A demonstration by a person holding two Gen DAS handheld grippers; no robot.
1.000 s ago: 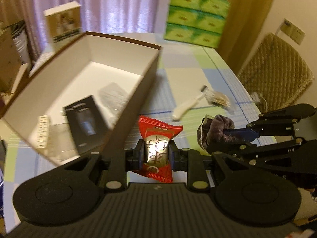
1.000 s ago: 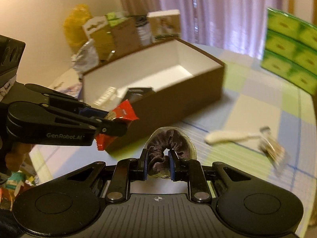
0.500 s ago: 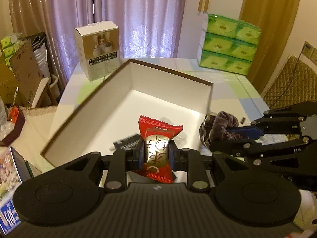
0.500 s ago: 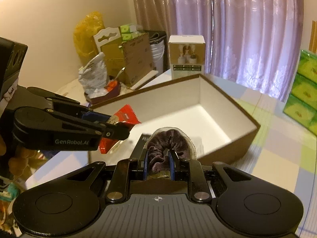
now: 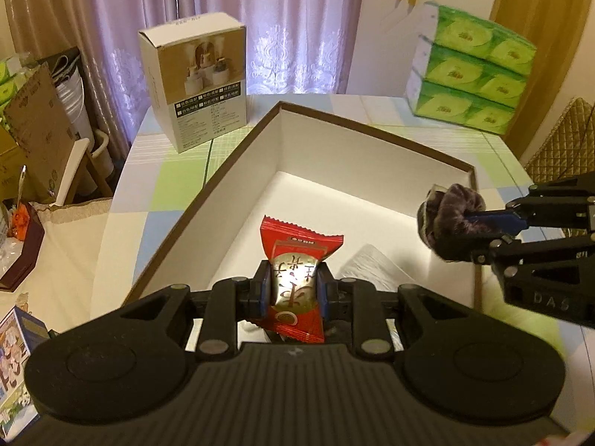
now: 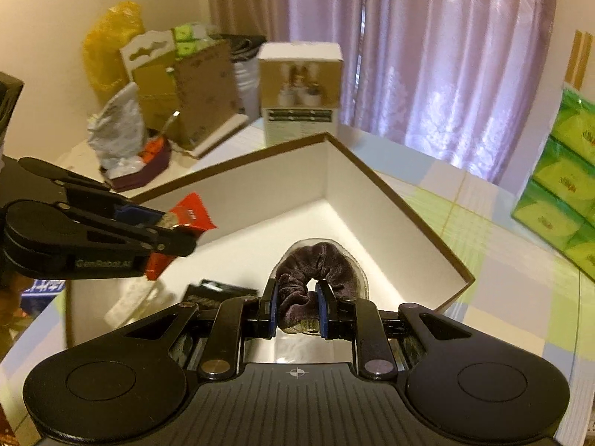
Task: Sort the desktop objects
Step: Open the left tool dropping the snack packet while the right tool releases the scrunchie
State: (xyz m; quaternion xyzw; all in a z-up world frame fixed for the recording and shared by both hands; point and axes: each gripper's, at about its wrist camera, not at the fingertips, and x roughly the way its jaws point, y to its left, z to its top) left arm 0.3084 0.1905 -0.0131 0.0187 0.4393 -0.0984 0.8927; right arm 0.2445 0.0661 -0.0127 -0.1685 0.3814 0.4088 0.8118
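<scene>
The left tool (image 5: 293, 290) is clamped on a red candy packet (image 5: 297, 278), its blue pads pressing the gold middle of the wrapper; the packet's lower end is partly hidden behind the tool's body. The right tool (image 6: 296, 310) is clamped on a dark velvet scrunchie (image 6: 316, 264), which loops up above the fingertips; a clear film seems to edge the scrunchie, though its outline is hard to make out. In the left wrist view the right tool (image 5: 461, 228) enters from the right edge with the scrunchie (image 5: 446, 219) at its tip, its rear cut off by the frame.

Both tools hang over an open brown box with a white inside (image 5: 282, 156). In the box, beneath the tools, lie a black packet (image 6: 219, 295) and a pale, blurred wrapper (image 6: 126, 301), both partly covered by the tools, and a crinkled clear wrapper (image 5: 375, 264) whose contents cannot be read.

The box sits on a table (image 5: 167, 171) with a pastel checked cloth. Beyond it stand a white and tan carton (image 5: 195, 81) and, to the right, a stack of green tissue packs (image 5: 472, 70), cut off at the frame in the right wrist view. Clutter left of the table is too blurred to name.
</scene>
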